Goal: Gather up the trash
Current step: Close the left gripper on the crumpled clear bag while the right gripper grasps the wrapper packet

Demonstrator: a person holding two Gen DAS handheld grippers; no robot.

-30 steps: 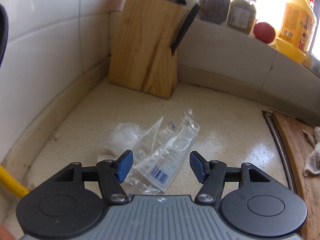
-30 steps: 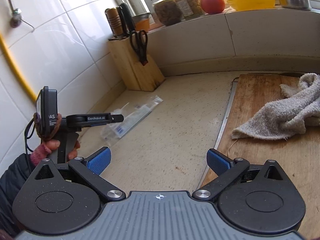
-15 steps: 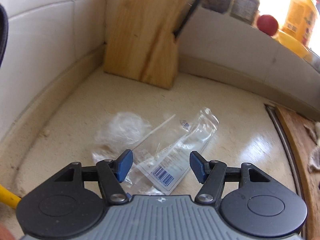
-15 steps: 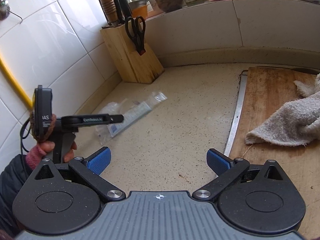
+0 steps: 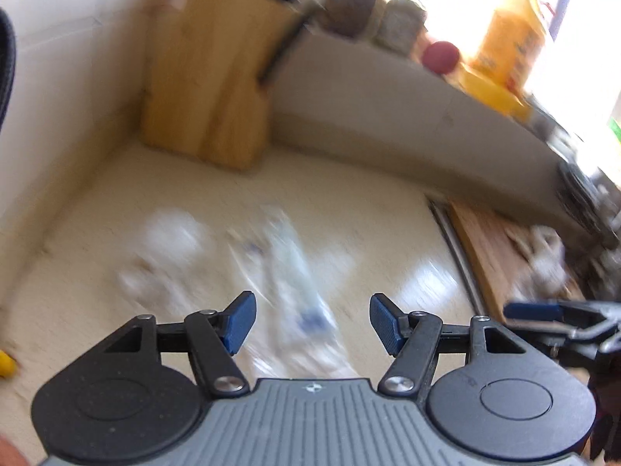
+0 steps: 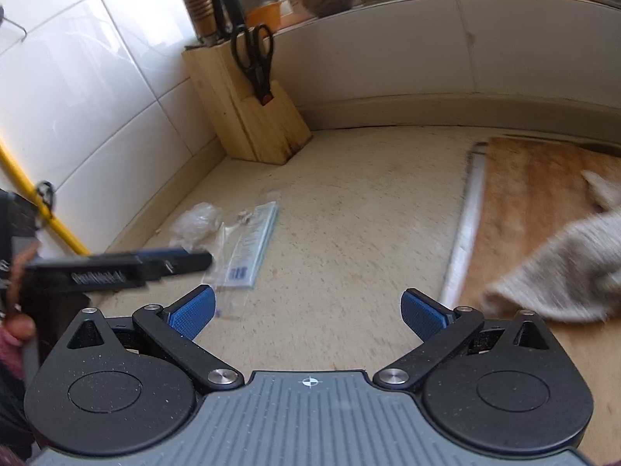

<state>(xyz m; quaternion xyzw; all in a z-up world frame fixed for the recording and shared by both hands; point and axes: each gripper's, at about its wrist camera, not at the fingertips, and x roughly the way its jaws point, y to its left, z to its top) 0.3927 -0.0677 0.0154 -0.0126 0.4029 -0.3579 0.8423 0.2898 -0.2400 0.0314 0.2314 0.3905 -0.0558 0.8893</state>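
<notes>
I am holding my left gripper [image 5: 312,322] spread apart low in the frame, framing the clear plastic barcode wrapper [image 6: 252,248] for a pinch; my right gripper [image 6: 308,312] is gaping, empty.

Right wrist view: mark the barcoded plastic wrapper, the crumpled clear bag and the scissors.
barcoded plastic wrapper [image 6: 252,246], right wrist view, middle of its flat printed face.
crumpled clear bag [image 6: 196,221], right wrist view, centre of the wad.
scissors [image 6: 254,56], right wrist view, where the handles join.
</notes>
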